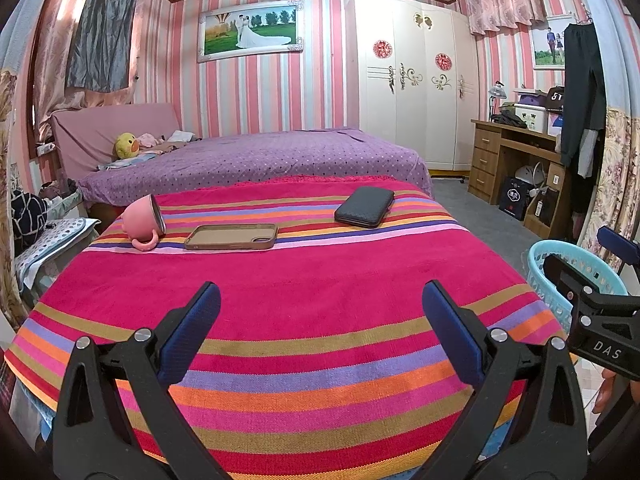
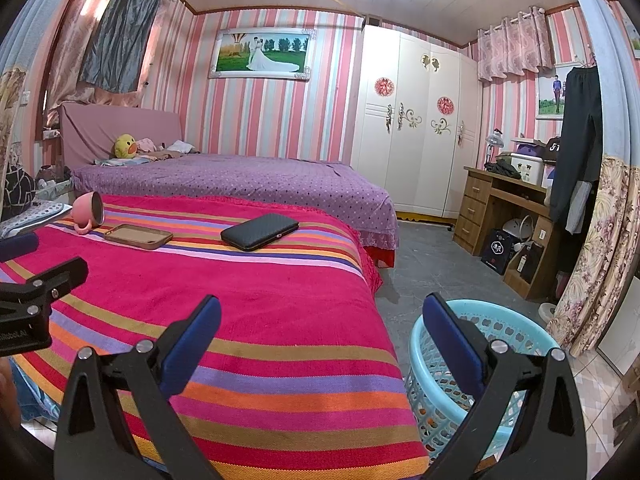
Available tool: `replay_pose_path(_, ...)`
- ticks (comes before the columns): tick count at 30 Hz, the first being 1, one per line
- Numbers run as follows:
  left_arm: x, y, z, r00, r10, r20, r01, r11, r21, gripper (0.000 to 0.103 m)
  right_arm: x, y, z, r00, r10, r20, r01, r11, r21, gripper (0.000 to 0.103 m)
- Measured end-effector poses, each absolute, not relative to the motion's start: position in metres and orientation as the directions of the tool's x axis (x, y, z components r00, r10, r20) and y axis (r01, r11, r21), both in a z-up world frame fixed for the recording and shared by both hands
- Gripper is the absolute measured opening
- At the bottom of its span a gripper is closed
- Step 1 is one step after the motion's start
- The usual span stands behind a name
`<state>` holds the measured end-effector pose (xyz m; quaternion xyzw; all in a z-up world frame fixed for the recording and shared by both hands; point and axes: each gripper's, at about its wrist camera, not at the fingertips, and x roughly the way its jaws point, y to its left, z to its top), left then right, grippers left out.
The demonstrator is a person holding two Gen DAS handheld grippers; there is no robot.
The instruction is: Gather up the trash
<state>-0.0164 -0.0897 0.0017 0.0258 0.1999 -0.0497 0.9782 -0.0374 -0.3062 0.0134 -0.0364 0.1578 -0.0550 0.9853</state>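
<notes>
Hovering agape: left claw, right claw; basket contents unclear.

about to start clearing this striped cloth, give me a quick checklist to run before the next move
1. Left tool open and holding nothing: ok.
2. Right tool open and holding nothing: ok.
3. Blue basket beside the cloth's right edge, within view of the right tool: ok.
4. Trash identified on the striped cloth: not ok. Only a tipped pink cup, a phone case and a black wallet lie there, none plainly trash.
5. Near part of the cloth bare between the tools and those items: ok.
6. Room left in the basket: cannot tell; something small shows through its mesh low down.
</notes>
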Motion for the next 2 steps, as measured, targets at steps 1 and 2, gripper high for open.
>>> replay_pose_path(1,-0.0166,-0.0897,0.0017,0.915,-0.087,-0.394,0.107,0.994,0.03,0.097,-0.0374,-0.3083,0.0135,0.944,-0.12,-0.307,0.097,0.991,-0.089,0.098)
replay_pose_path(2,-0.0167,-0.0899,0.0017,0.915,-0.087,-0.393,0.107,0.994,0.029,0.097,-0.0373,-0.3073,0.0135,0.944,-0.12,-0.307,0.097,0.991,-0.089,0.098)
